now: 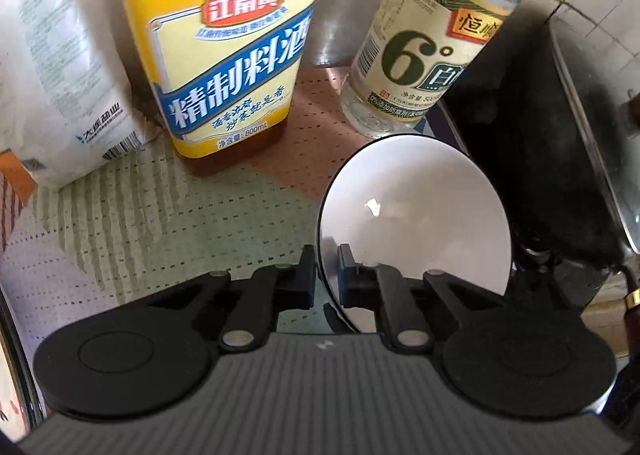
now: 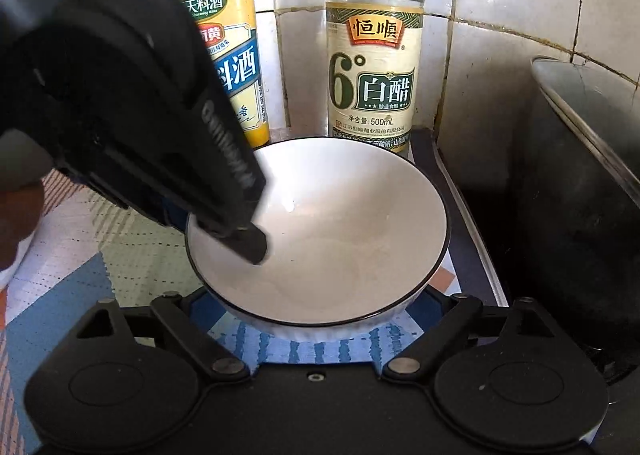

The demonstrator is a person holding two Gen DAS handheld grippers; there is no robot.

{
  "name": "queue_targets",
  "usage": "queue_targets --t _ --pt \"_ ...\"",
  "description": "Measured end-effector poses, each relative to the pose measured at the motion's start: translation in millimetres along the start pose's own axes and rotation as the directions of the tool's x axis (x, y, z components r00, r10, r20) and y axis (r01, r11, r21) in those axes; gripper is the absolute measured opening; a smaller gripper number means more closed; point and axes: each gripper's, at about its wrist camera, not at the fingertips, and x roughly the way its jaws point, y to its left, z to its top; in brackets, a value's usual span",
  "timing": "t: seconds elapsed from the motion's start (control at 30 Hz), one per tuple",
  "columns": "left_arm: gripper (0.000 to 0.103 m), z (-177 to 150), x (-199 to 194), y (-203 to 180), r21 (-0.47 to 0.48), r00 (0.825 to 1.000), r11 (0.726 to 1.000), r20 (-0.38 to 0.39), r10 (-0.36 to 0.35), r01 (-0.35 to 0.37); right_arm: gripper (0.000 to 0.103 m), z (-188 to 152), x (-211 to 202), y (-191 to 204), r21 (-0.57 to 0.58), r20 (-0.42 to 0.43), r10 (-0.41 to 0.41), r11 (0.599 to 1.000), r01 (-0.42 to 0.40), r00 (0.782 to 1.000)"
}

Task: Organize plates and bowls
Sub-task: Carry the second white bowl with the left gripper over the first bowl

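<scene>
A white bowl with a thin dark rim [image 1: 416,211] [image 2: 320,231] is on the patterned mat in front of two bottles. My left gripper [image 1: 326,275] is shut on the bowl's left rim, one finger inside and one outside. In the right wrist view the left gripper [image 2: 240,231] comes in from the upper left with a fingertip inside the bowl. My right gripper [image 2: 316,319] is open just in front of the bowl's near side; its fingertips are hidden under the bowl.
A yellow cooking wine bottle [image 1: 228,47] and a white vinegar bottle [image 2: 374,71] stand behind the bowl by the tiled wall. A white bag [image 1: 60,87] lies at left. A black wok with lid [image 2: 584,183] sits right.
</scene>
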Motion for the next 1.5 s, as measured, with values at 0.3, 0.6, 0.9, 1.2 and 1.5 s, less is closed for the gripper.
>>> queue_targets --t 0.3,0.6,0.9,1.2,1.5 --pt "0.011 -16.5 -40.9 9.2 0.019 1.0 1.0 -0.028 -0.01 0.011 0.093 3.3 -16.8 4.3 0.001 -0.016 0.068 0.998 -0.068 0.998" --pt "0.012 -22.3 -90.9 5.0 0.127 0.995 0.99 -0.078 0.064 -0.054 0.09 1.1 -64.9 42.1 -0.058 0.031 0.078 0.995 -0.076 0.996" --pt "0.012 -57.0 -157.5 13.6 0.186 0.998 0.981 -0.021 0.06 -0.055 0.09 2.0 -114.4 69.6 -0.037 0.08 0.088 0.996 -0.085 0.993" --pt "0.012 -106.7 -239.8 61.7 0.167 0.997 0.986 0.08 0.006 -0.019 0.091 2.5 -186.4 102.6 -0.018 0.143 0.246 0.969 -0.246 0.959" --pt "0.013 -155.4 -252.0 120.1 0.055 1.0 0.998 0.003 -0.009 0.009 0.091 -18.2 -210.5 155.3 -0.084 0.095 0.345 0.937 -0.338 0.934"
